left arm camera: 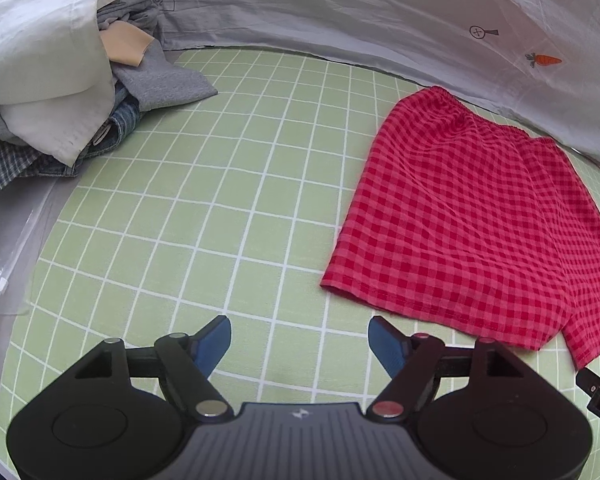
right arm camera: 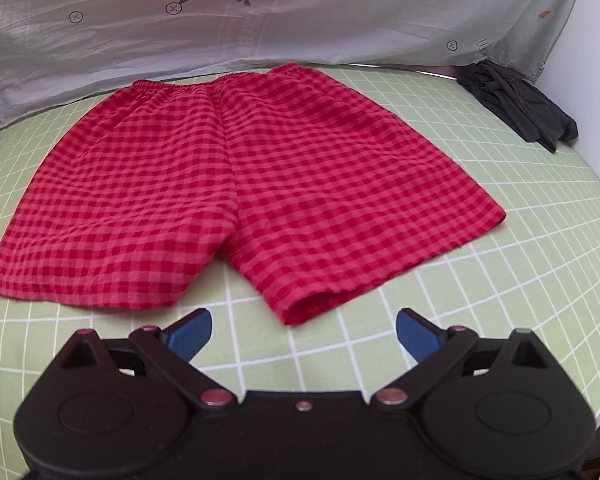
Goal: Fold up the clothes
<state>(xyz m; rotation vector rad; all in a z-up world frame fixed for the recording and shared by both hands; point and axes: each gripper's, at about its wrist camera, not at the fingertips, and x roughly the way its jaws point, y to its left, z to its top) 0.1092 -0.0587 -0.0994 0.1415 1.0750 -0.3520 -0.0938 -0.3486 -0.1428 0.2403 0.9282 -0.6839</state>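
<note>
Red checked shorts lie spread flat on the green grid mat, waistband at the far side, leg openings toward me. In the left wrist view the shorts lie to the right. My left gripper is open and empty above bare mat, left of the shorts' near hem. My right gripper is open and empty, just in front of the right leg opening, not touching it.
A heap of unfolded clothes, white, grey, denim and plaid, sits at the mat's far left. A dark folded garment lies at the far right by a white wall. A grey carrot-print sheet hangs behind the mat.
</note>
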